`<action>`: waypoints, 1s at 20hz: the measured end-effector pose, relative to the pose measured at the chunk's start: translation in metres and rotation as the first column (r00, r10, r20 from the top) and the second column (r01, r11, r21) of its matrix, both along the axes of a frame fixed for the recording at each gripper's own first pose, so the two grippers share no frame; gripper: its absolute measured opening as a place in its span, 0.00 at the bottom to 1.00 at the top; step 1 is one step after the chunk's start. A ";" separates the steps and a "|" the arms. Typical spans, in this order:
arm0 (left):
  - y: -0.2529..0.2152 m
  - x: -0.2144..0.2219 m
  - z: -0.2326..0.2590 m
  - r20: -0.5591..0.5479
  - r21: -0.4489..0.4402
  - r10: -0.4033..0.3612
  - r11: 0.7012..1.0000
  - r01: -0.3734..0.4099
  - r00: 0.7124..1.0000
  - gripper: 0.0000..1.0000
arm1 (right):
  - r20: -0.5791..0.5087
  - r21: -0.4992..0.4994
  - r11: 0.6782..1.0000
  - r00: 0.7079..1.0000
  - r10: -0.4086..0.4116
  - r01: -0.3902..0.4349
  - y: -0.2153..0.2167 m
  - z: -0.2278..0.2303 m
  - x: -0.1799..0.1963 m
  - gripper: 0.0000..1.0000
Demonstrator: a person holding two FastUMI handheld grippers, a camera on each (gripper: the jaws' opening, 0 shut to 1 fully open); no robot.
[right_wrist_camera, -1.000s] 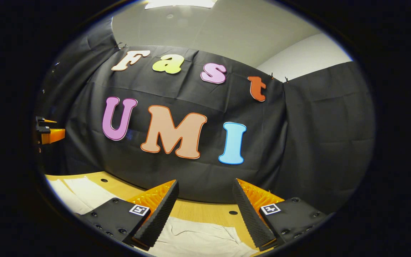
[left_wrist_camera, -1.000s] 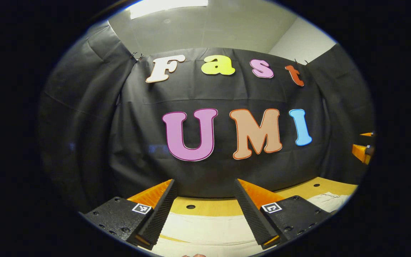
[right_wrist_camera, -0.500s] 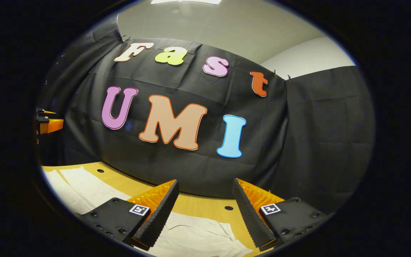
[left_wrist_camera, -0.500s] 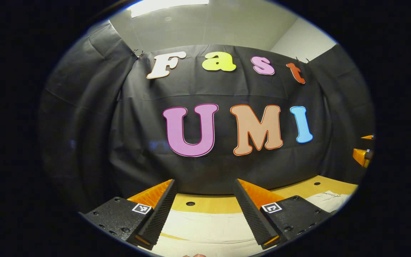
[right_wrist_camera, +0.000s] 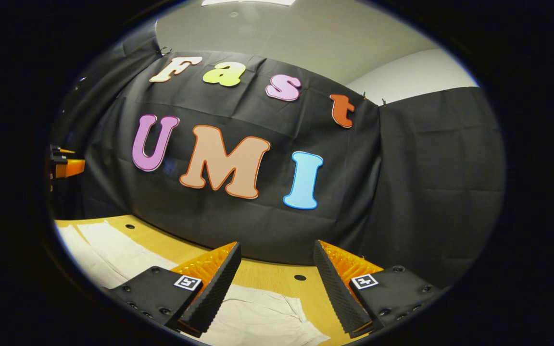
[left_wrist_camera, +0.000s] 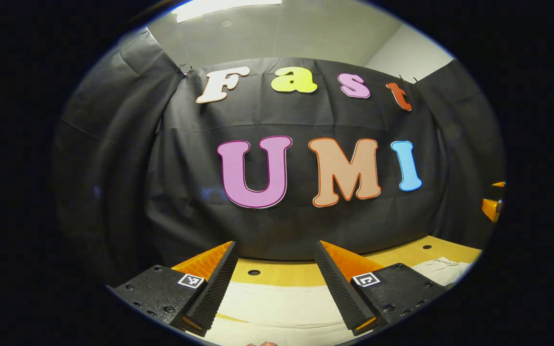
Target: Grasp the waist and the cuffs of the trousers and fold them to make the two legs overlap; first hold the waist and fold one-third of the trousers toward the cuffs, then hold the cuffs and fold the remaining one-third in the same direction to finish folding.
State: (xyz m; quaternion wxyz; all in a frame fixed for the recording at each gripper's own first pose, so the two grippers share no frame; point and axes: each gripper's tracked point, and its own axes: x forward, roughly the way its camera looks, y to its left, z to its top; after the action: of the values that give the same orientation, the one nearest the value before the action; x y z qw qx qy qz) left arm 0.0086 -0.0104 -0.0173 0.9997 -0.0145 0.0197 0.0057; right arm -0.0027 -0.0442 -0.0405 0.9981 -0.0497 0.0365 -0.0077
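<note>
Pale cream trousers [left_wrist_camera: 277, 305] lie flat on the yellow wooden table [left_wrist_camera: 282, 274]. In the left gripper view my left gripper [left_wrist_camera: 277, 283] hangs open above one end of them, nothing between its fingers; more of the cloth shows at the right [left_wrist_camera: 443, 266]. In the right gripper view my right gripper [right_wrist_camera: 277, 283] is open over the other end of the trousers [right_wrist_camera: 258, 317], whose legs [right_wrist_camera: 108, 250] stretch away to the left. Each gripper appears at the edge of the other's view: the right gripper [left_wrist_camera: 491, 206] and the left gripper [right_wrist_camera: 65, 166].
The black cloth wall stands close behind the table's far edge. Small round holes [left_wrist_camera: 254, 272] dot the tabletop [right_wrist_camera: 299, 277]. A grey ceiling with a light panel is overhead.
Both grippers have tilted down slightly: the wall has slid upward in both views and a little more table and trousers show. Both stay open.
</note>
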 end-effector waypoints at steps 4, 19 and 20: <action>0.002 0.000 -0.004 -0.012 0.001 0.018 1.000 -0.018 1.000 0.96 | -0.062 -0.154 0.988 0.998 0.019 -0.028 -0.029 -0.029 -0.013 0.97; -0.026 -0.005 -0.017 -0.053 0.033 0.017 0.999 -0.016 0.998 0.96 | -0.351 -0.534 0.779 0.925 0.147 -0.327 -0.065 -0.163 -0.088 0.97; -0.027 -0.006 -0.018 -0.055 0.042 0.017 0.999 -0.015 0.998 0.95 | -0.371 -0.552 0.754 0.915 0.160 -0.356 -0.065 -0.171 -0.093 0.97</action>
State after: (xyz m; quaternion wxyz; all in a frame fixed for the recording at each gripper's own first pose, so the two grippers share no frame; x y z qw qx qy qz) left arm 0.0029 -0.0369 -0.0350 0.9988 0.0063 0.0470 0.0145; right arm -0.0954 -0.1092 -0.2119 0.9018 -0.3731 0.1763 0.1280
